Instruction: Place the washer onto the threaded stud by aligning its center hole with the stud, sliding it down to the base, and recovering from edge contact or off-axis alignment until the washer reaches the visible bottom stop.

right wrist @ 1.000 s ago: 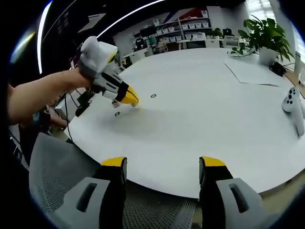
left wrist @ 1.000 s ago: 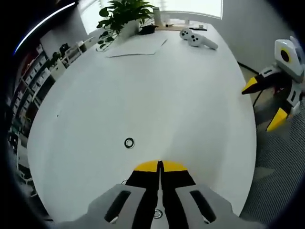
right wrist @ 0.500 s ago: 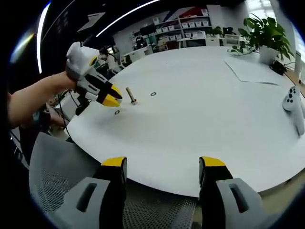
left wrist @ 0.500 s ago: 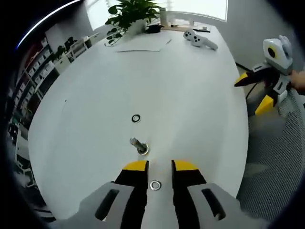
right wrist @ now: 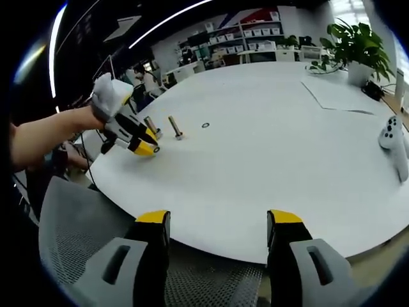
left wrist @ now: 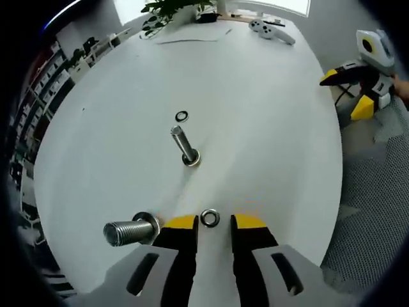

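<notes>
My left gripper [left wrist: 215, 222] is open, low over the white table [left wrist: 268, 128]. A small steel washer [left wrist: 209, 218] lies flat between its yellow tips, touching neither. Ahead stands a threaded stud [left wrist: 185, 146] on its round base, with a second washer [left wrist: 181, 116] lying just past it. Another threaded stud [left wrist: 128, 230] stands close to the left jaw. In the right gripper view, a gloved hand holds the left gripper [right wrist: 144, 148] beside both studs [right wrist: 174, 128], with the far washer [right wrist: 205, 125] beyond. My right gripper [right wrist: 218, 219] hangs open off the table's edge, empty.
A potted plant [right wrist: 355, 45], a sheet of paper [right wrist: 332, 96] and white game controllers [right wrist: 391, 137] sit at the table's far side. A mesh chair seat [right wrist: 77, 224] lies below the table edge. Shelving lines the back wall.
The left gripper opened, then drew back toward the table's near edge. The stud it hid now stands in the open, the near washer sits at its tips, and a second stud shows. The right gripper stayed.
</notes>
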The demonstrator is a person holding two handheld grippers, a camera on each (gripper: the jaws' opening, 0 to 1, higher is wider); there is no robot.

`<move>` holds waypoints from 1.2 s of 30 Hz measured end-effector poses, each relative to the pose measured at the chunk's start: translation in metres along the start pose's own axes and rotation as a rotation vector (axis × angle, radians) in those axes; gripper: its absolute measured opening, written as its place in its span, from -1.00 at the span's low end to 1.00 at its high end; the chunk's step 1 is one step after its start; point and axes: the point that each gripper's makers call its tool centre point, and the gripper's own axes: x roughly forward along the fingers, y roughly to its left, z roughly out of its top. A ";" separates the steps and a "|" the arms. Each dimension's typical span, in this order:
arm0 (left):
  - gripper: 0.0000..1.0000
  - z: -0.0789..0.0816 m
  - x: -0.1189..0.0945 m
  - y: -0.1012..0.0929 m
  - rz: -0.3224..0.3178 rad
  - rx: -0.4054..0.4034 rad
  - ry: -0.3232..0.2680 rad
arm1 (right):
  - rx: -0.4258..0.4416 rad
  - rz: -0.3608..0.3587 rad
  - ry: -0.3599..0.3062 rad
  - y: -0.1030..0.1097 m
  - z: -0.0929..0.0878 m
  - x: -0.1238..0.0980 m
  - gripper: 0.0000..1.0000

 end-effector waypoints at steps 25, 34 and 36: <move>-0.68 -0.004 0.000 -0.006 -0.043 0.003 0.038 | 0.002 -0.001 0.001 0.000 0.000 0.000 0.27; -0.79 -0.002 0.001 -0.009 -0.033 0.019 0.043 | 0.005 -0.004 0.007 -0.001 -0.001 0.000 0.27; -0.80 -0.002 0.000 -0.009 -0.029 0.024 0.042 | 0.006 -0.004 0.007 -0.001 -0.001 0.000 0.27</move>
